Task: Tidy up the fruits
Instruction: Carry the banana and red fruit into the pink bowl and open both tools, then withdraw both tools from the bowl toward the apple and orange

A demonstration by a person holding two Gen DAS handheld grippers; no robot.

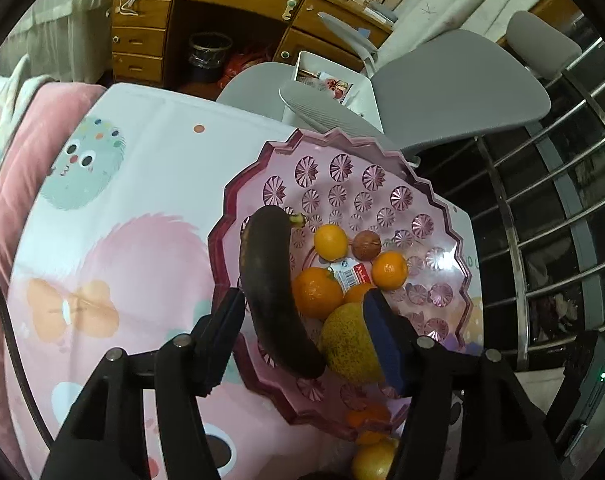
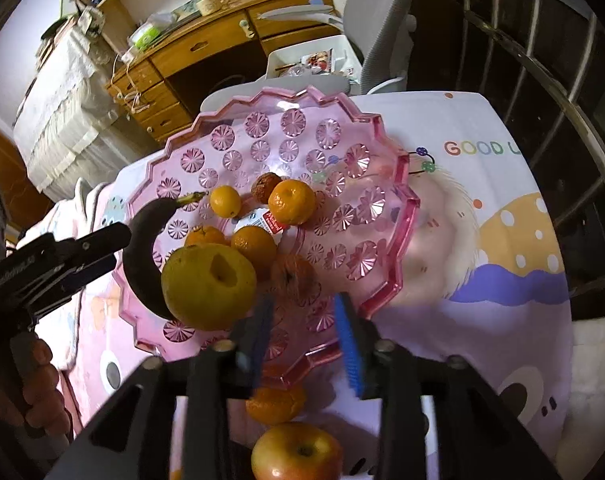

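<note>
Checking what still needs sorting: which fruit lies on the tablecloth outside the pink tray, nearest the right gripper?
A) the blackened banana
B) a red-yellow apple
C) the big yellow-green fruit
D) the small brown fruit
B: the apple sits on the tablecloth, outside the pink tray, below the right gripper.
</note>
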